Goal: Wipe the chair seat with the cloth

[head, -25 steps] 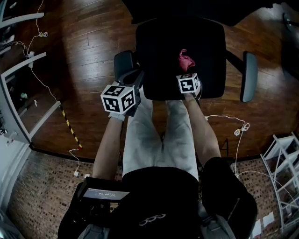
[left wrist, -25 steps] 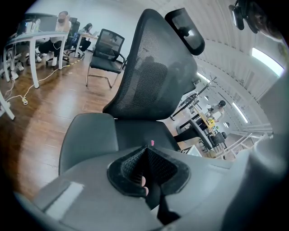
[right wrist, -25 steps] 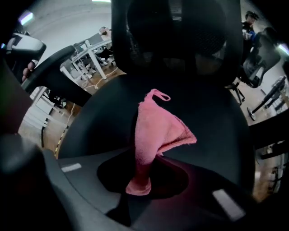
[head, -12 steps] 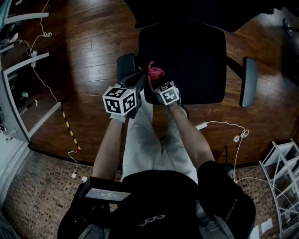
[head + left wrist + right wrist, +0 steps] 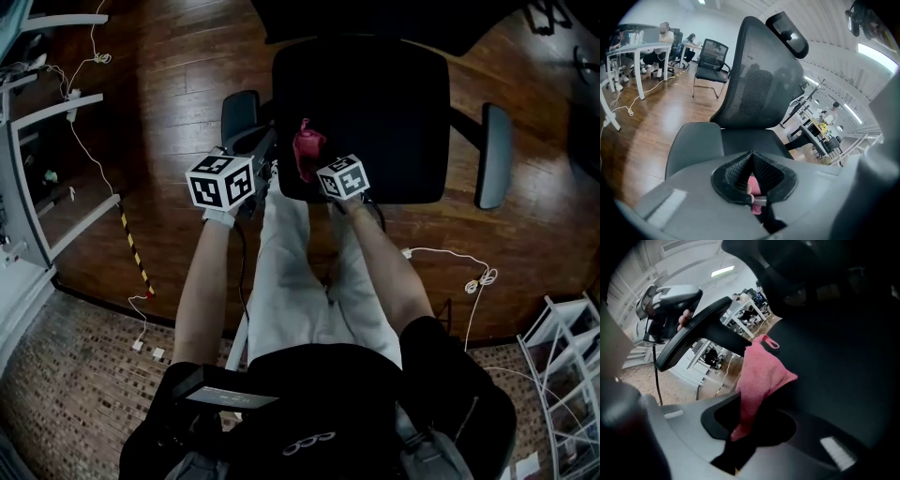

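Wooden floorboards [image 5: 169, 84] ran under a black office chair, with desks, cables and seated people far off in the left gripper view. The chair seat [image 5: 375, 103] lay broad and dark between its left armrest [image 5: 239, 117] and right armrest [image 5: 494, 155].

The pink cloth [image 5: 761, 376] sat at the near left corner of the seat, close to the left armrest. The right gripper [image 5: 740, 426] had its jaws clamped on the cloth's lower end, so most of the cloth stood bunched beyond them against the seat. The left gripper [image 5: 751, 158] hung just left of the seat by the armrest, pointed at the mesh backrest [image 5: 759, 79]. Its pads met at the tip. A small pink patch showed low between them, and I could not tell what it was.

The cloth looked soft, light and limp, so it would likely fold and drag rather than slide flat. A hold on a gathered edge, deep in the jaws, seemed best, leaving a loose pad of fabric to press on the seat.

No brand or label could be read. The gripper cubes bore only square black-and-white markers. A small screen [image 5: 225, 390] near the person's chest showed print too small to read.
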Motion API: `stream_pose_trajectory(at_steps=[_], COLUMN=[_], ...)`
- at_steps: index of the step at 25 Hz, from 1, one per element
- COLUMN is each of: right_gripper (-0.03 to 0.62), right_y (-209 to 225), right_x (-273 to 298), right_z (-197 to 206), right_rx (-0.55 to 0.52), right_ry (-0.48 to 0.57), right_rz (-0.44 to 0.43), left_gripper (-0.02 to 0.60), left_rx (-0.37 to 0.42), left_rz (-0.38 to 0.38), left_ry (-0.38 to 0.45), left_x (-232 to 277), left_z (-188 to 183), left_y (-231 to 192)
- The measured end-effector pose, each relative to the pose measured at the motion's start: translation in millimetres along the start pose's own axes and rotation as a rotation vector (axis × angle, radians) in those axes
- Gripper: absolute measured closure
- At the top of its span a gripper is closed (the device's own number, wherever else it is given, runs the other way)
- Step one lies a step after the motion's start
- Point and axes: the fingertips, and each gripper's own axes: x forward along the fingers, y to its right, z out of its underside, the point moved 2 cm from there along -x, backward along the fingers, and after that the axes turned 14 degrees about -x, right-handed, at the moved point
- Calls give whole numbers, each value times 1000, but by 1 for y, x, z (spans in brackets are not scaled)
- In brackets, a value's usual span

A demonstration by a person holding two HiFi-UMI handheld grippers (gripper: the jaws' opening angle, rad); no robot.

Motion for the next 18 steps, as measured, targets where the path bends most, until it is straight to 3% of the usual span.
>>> stream_pose_trajectory(at_steps=[7,11,18], right_gripper=[525,525,525], right_y=[77,114,168], right_x=[-74,-124,-216], right_z=[43,65,97], right_rx=[17,14,97], right_ry=[-6,-45,-74], right_rz=[196,336,613], left_gripper=[588,588,588], left_rx=[21,40,52], left_rz=[1,5,18], left_ry=[3,5,1], left_x=[-1,2,2], left_z=[2,4,2], left_y=[1,6,7])
